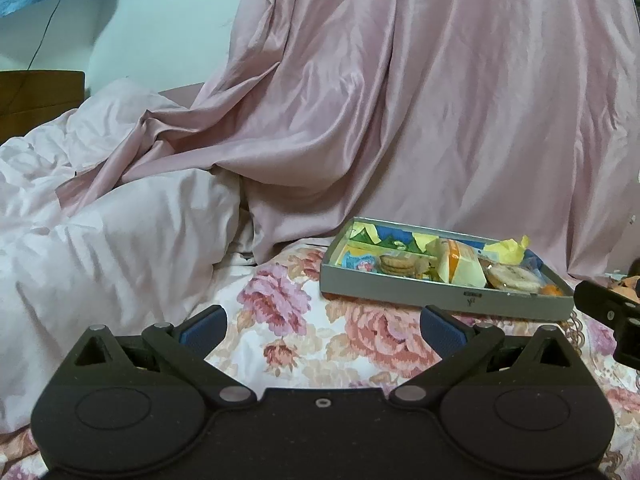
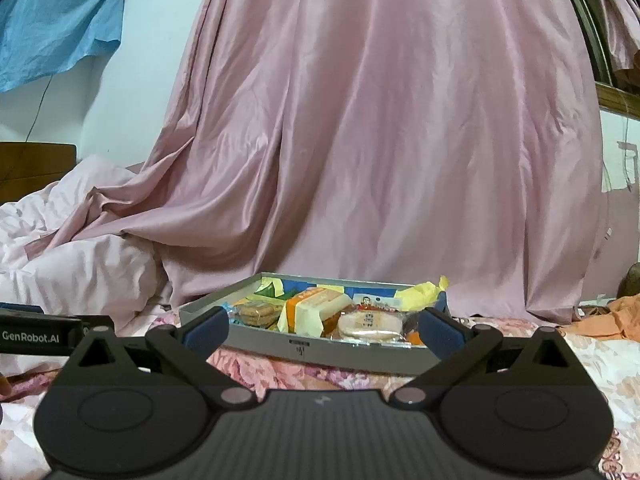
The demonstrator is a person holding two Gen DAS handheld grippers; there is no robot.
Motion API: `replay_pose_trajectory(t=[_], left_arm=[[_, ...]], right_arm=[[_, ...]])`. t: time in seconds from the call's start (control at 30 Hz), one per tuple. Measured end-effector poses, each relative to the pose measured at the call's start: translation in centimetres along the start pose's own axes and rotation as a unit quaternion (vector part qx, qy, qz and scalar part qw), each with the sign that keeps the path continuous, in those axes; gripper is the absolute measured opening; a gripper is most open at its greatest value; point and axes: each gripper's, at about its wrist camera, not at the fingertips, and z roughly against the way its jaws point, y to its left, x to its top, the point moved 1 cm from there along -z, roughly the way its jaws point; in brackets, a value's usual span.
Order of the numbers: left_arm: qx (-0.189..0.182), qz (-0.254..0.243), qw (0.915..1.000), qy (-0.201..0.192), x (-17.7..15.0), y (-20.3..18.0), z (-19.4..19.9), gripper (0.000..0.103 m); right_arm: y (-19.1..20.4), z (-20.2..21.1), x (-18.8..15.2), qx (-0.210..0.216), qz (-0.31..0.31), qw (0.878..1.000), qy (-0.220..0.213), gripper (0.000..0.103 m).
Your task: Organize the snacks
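A shallow grey box (image 1: pixel 440 294) (image 2: pixel 320 350) of snacks lies on the flowered bedspread. In it are a clear pack of round biscuits (image 1: pixel 394 265) (image 2: pixel 256 314), a cream and orange wrapped cake (image 1: pixel 460 266) (image 2: pixel 316 308), a round white wrapped pastry (image 1: pixel 514 278) (image 2: pixel 370 324) and yellow wrappers (image 1: pixel 506 246) (image 2: pixel 420 294). My left gripper (image 1: pixel 322 326) is open and empty, low over the bedspread to the left front of the box. My right gripper (image 2: pixel 324 326) is open and empty, just in front of the box's near wall.
A pink curtain (image 1: pixel 400 100) (image 2: pixel 380 140) hangs right behind the box. A rumpled pale pink duvet (image 1: pixel 100 232) (image 2: pixel 80 256) lies to the left. Orange cloth (image 2: pixel 612 316) lies at the right. The flowered bedspread (image 1: pixel 320 344) stretches in front.
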Motion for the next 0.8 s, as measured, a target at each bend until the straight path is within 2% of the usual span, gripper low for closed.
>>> replay_pose_trajectory(t=[0.53, 0.8], left_arm=[[-0.015, -0.018, 0.9997, 0.011, -2.6, 0.2, 3.1, 0.102], [-0.019, -0.024, 0.9989, 0.034, -3.9, 0.5, 3.9, 0.102]], right_arm=[[0.5, 3.0, -1.5, 0.005, -0.011, 1.000, 0.024, 0.103], [0.6, 4.0, -2.4, 0.003, -0.015, 0.999, 0.047, 0.103]])
